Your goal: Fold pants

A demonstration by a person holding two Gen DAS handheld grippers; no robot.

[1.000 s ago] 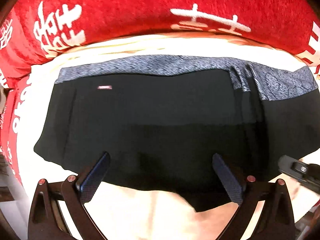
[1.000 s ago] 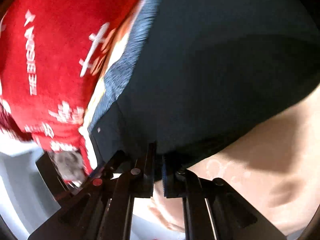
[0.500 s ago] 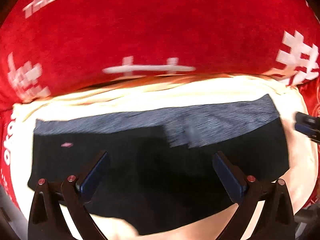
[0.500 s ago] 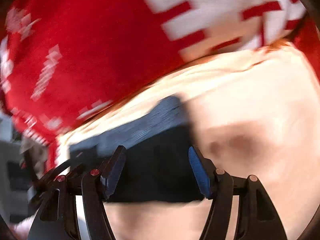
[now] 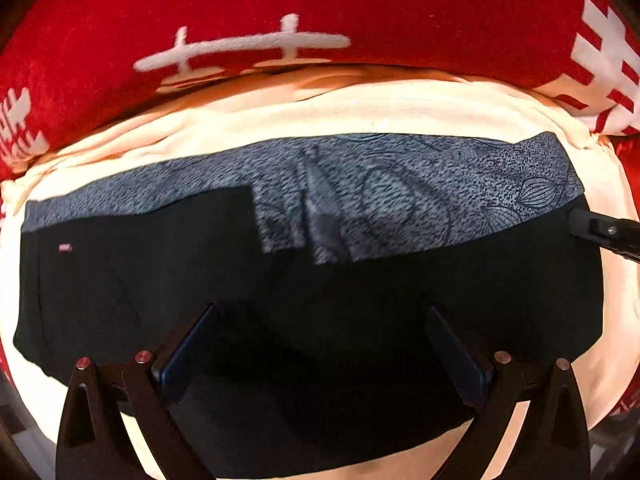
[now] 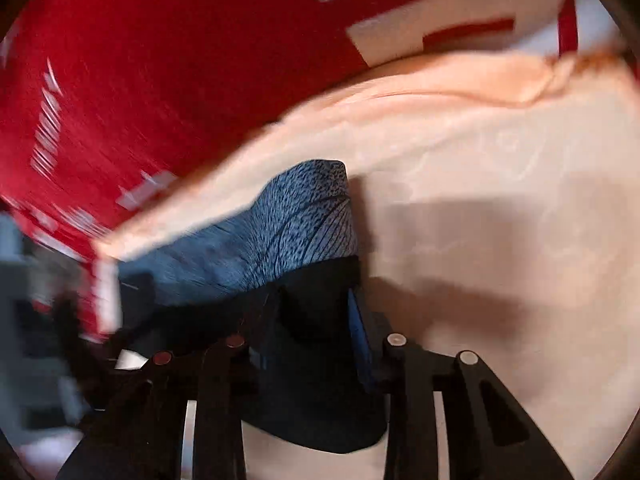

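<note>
Pants: lower hem cut off by the bottom edge in the left wrist view; the black cloth nearest the left gripper too dark to show folds. In the right wrist view only one corner of the pants shows; the rest runs left into blur.

Right gripper: jaws closing with the pants corner between them; whether the pads press the cloth is hidden by the black fabric.

Blanket: print smeared, unreadable. Left of the pants, grey shapes too blurred to name.
</note>
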